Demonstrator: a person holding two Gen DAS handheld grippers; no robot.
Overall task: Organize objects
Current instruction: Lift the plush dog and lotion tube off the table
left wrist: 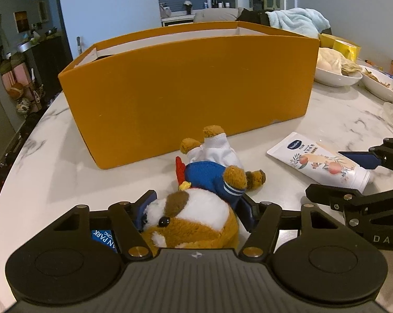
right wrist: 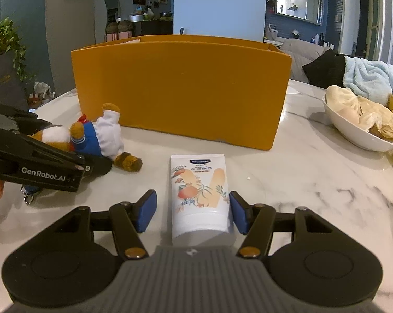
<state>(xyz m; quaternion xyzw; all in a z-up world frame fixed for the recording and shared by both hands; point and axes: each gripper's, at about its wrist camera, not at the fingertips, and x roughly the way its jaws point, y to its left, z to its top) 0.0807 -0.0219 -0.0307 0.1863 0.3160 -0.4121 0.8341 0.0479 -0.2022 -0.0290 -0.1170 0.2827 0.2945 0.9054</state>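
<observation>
A plush dog [left wrist: 204,195] in a blue top and white trousers lies on the marble table [left wrist: 55,167], in front of an orange box [left wrist: 188,86]. My left gripper [left wrist: 196,208] has its blue pads against both sides of the plush's head. A white lotion tube [right wrist: 200,193] with a peach print lies in front of the box [right wrist: 180,88]. My right gripper [right wrist: 192,211] is open around the tube's cap end; the right pad is close to it, the left pad stands apart. The plush also shows in the right wrist view [right wrist: 94,135].
A white bowl [right wrist: 353,130] with wrapped food sits at the right, another bowl [left wrist: 381,86] beyond it. A light blue towel [right wrist: 371,78] lies behind. The box is open-topped; its inside is hidden. A green plant [right wrist: 5,41] stands far left.
</observation>
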